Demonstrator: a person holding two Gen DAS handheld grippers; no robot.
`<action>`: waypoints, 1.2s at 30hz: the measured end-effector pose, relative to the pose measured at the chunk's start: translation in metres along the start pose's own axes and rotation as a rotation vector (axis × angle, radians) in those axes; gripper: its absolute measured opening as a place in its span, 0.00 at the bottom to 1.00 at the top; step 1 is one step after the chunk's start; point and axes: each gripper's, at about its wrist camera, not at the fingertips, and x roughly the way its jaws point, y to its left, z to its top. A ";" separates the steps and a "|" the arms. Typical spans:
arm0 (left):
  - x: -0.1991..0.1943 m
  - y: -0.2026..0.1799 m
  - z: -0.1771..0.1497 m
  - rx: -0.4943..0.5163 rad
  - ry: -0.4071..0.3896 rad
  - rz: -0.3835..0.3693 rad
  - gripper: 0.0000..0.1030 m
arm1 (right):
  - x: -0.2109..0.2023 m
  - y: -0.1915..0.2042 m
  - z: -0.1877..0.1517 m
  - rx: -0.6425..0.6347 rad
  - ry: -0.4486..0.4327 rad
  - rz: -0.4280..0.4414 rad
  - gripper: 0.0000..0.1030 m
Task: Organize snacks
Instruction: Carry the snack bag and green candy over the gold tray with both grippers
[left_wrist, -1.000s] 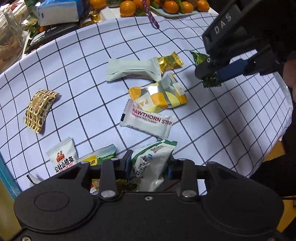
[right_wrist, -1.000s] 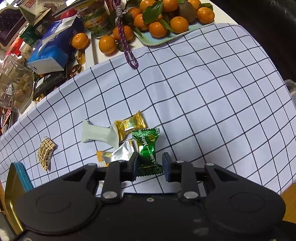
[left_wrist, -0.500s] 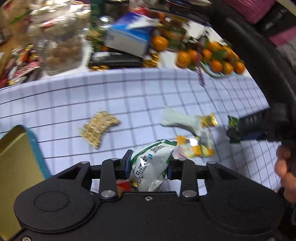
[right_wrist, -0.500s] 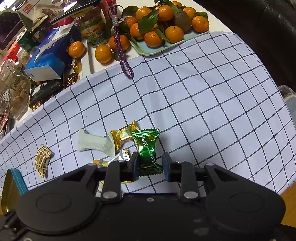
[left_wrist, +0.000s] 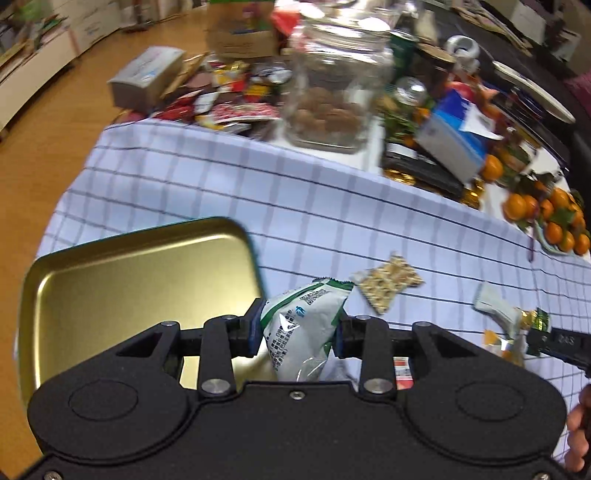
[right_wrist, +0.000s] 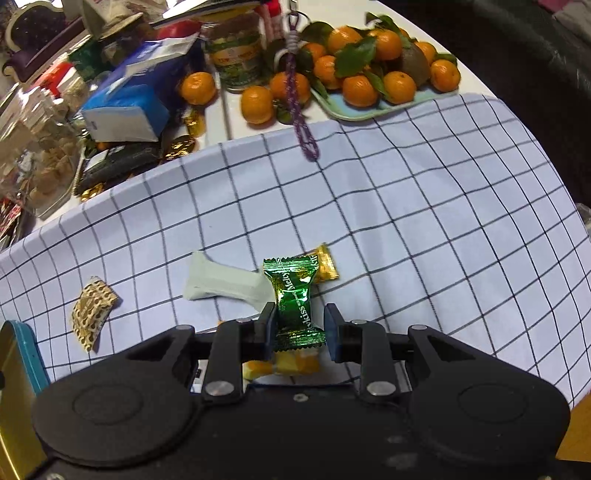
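Two wrist views, mid-transfer. My left gripper (left_wrist: 297, 334) pinches a white-and-green snack pouch (left_wrist: 303, 328) between its pads, and the pouch hangs just beside the near right corner of the open gold tin (left_wrist: 129, 280), which lies on the checked cloth (left_wrist: 258, 192). In this view the tin's floor shows bare metal only (its nearest part is hidden behind my gripper body, so I cannot vouch for that strip). My right gripper (right_wrist: 300, 326) has a green foil candy (right_wrist: 295, 299) standing between its jaws. The left pad lies against the wrapper, while a sliver of cloth shows at the right pad, so I read this as a light hold, not a firm clamp.

Progress, as I judge it: early. Nothing is visibly in the tin yet; two pieces are in hand, one at each gripper.

Left on the cloth: a gold-patterned cracker packet (right_wrist: 92, 310), a pale grey-green packet (right_wrist: 221, 282), a gold foil candy (right_wrist: 325, 264) just behind the green one, and an orange-and-yellow wrapper (right_wrist: 288, 363) partly under my right gripper. The blue edge of the tin (right_wrist: 26, 354) sits at the far left of the right view, well apart from the green candy, so that piece has the longer trip.
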 end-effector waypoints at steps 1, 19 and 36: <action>-0.001 0.009 0.000 -0.017 0.003 0.009 0.42 | -0.004 0.006 -0.004 -0.020 -0.017 0.003 0.28; -0.030 0.151 -0.022 -0.227 -0.022 0.206 0.42 | -0.070 0.184 -0.128 -0.333 -0.002 0.240 0.28; -0.034 0.193 -0.040 -0.237 -0.034 0.228 0.42 | -0.100 0.290 -0.153 -0.468 0.036 0.297 0.28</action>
